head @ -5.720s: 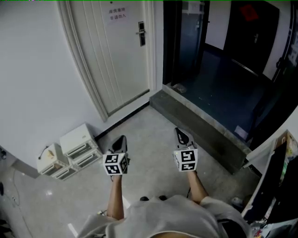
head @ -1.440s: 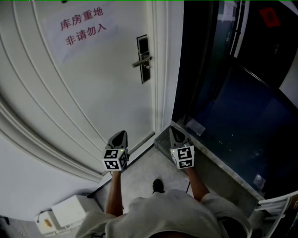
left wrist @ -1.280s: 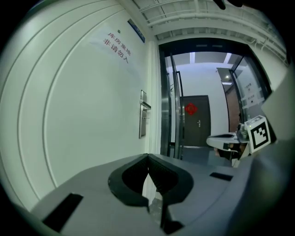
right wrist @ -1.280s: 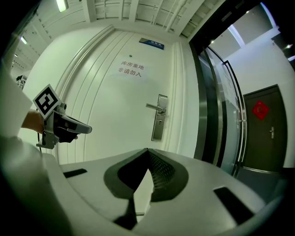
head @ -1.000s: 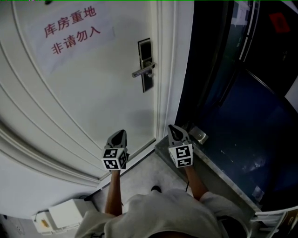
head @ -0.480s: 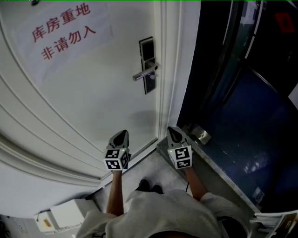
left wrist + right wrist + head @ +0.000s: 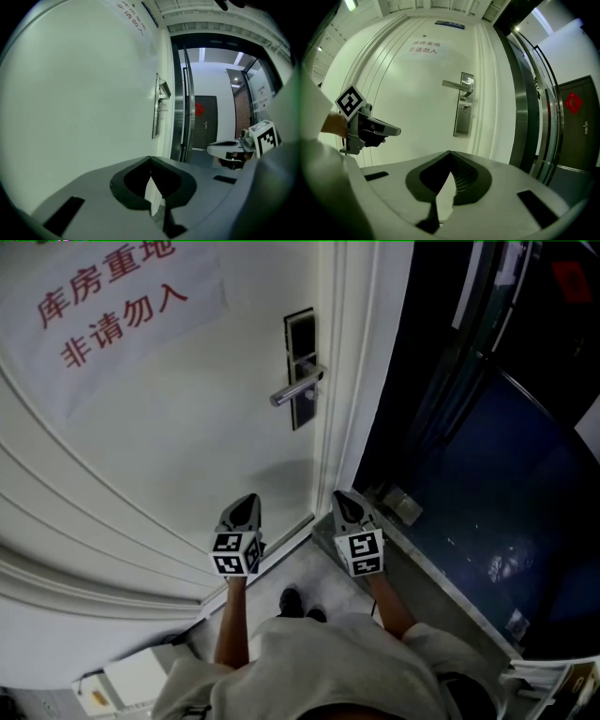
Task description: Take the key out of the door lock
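A white door carries a dark metal lock plate [image 7: 300, 367] with a silver lever handle [image 7: 298, 390]. In the right gripper view the lock plate [image 7: 464, 110] shows a small stub below the handle [image 7: 458, 85], at the keyhole; whether it is the key is too small to tell. The left gripper view sees the lock plate [image 7: 156, 112] edge-on. My left gripper [image 7: 247, 502] and right gripper [image 7: 339, 498] hang low in front of the door's bottom, well below the lock. Both are shut with nothing between the jaws. The left gripper [image 7: 370, 127] also shows at the left of the right gripper view.
A paper sign [image 7: 103, 296] with red characters hangs on the door's upper left. To the right opens a dark doorway [image 7: 469, 427] behind a grey threshold step [image 7: 431, 577], with a small metal piece [image 7: 398, 505] on it. White boxes [image 7: 117, 679] sit on the floor at lower left.
The person has walked up to the door, so the lock plate and sign look larger and nearer. Both grippers stay shut and low, side by side.
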Available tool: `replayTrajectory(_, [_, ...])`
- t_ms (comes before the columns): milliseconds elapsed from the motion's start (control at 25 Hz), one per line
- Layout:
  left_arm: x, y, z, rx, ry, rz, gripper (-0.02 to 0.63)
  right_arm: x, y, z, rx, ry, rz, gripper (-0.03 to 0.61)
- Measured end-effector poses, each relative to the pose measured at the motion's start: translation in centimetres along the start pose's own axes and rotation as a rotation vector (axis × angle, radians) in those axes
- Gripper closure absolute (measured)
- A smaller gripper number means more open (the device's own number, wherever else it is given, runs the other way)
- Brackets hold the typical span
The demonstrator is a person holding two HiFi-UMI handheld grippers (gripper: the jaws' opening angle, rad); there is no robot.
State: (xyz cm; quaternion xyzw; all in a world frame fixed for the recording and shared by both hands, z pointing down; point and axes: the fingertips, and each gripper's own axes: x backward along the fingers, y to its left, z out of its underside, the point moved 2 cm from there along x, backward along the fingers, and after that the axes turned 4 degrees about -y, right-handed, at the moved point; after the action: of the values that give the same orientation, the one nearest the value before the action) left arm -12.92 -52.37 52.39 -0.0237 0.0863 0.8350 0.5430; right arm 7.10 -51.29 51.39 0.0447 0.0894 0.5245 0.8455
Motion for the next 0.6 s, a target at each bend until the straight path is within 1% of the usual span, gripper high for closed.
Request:
replayTrajectory(160, [-1.1,0.7,-0.2,-0.002,0.002,0.010,0.595,-1.8,-0.2,-0.6,-0.002,-0.012,0.007,0.555])
replayTrajectory(280, [-1.9,1.3,-0.3,-0.001,-0.007,0.015,0.595,-3.1,-0.6,-1.4,0.018,-0.024,0.012,0.555])
replayTrajectory(600, [-3.1,1.7,-1.0,-0.019,-0.013,0.043,0.595,-6.6,-2.2,-5.4,0.084,-0.096,0.024,0.555])
